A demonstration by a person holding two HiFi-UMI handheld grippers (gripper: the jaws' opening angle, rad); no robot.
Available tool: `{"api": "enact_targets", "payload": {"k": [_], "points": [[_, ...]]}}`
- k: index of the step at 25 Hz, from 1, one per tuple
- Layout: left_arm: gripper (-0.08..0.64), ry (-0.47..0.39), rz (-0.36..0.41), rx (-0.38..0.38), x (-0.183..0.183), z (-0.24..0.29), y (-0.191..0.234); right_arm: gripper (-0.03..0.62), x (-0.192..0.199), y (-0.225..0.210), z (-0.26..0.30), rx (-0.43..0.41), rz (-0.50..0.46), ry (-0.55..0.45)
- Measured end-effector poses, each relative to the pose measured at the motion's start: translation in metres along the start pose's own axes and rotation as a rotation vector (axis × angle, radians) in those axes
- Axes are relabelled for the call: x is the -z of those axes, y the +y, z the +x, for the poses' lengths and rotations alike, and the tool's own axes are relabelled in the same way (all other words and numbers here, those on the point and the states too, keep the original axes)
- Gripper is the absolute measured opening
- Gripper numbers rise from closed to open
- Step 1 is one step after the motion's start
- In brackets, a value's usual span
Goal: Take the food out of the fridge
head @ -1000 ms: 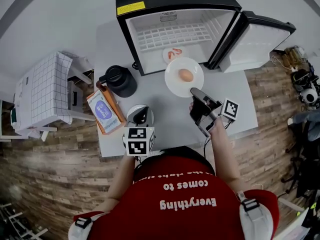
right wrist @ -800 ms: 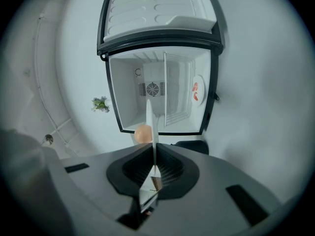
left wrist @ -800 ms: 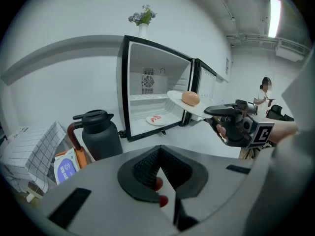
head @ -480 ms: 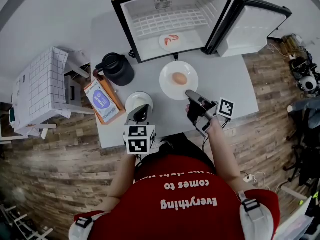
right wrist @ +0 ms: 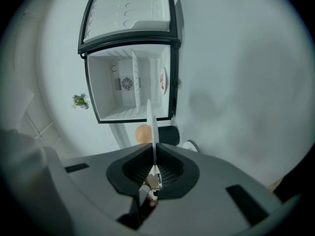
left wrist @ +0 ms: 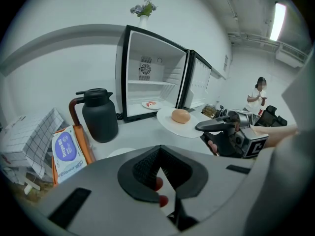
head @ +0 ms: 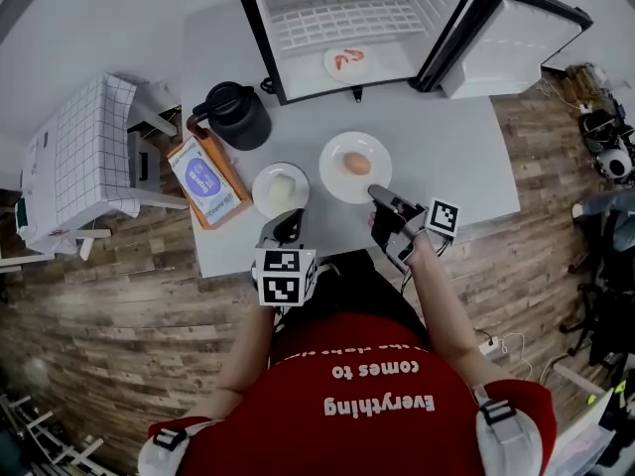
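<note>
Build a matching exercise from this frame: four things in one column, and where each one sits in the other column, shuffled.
1. plate of pink food
2. plate with a round tan item
3. small plate of white food
4. black jug

A. beside the wipes pack
B. rim clamped in the right tool
C. inside the open fridge
D. on the table, just ahead of the left tool

Pairs: 1-C, 2-B, 3-D, 4-A

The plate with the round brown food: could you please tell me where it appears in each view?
Head view: plate at centre of table, rim in right gripper.
Left gripper view: plate just right of centre.
Right gripper view: plate edge-on, centre, between shut jaws.
Shared landmark: open fridge.
</note>
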State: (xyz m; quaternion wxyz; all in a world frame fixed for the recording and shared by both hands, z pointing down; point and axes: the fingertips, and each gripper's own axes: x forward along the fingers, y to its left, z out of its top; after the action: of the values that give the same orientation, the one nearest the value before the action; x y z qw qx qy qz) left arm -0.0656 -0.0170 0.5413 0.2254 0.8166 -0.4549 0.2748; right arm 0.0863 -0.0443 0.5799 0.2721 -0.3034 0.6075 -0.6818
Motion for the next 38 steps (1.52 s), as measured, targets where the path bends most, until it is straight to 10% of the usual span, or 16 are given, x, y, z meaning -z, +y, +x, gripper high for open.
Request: {"api": "enact_targets", "payload": {"k": [28, 38], "points": [[0.006, 0.053, -0.080, -0.042, 0.033, -0.001, 0.016, 0.025, 0.011, -0.137, 0.026, 0.383, 0.019, 0.028], [0.006, 0.052, -0.083, -0.034, 0.036, -0.001, 0.014, 0.057, 0.009, -0.149, 0.027, 0.711, -0.172, 0.099]]}}
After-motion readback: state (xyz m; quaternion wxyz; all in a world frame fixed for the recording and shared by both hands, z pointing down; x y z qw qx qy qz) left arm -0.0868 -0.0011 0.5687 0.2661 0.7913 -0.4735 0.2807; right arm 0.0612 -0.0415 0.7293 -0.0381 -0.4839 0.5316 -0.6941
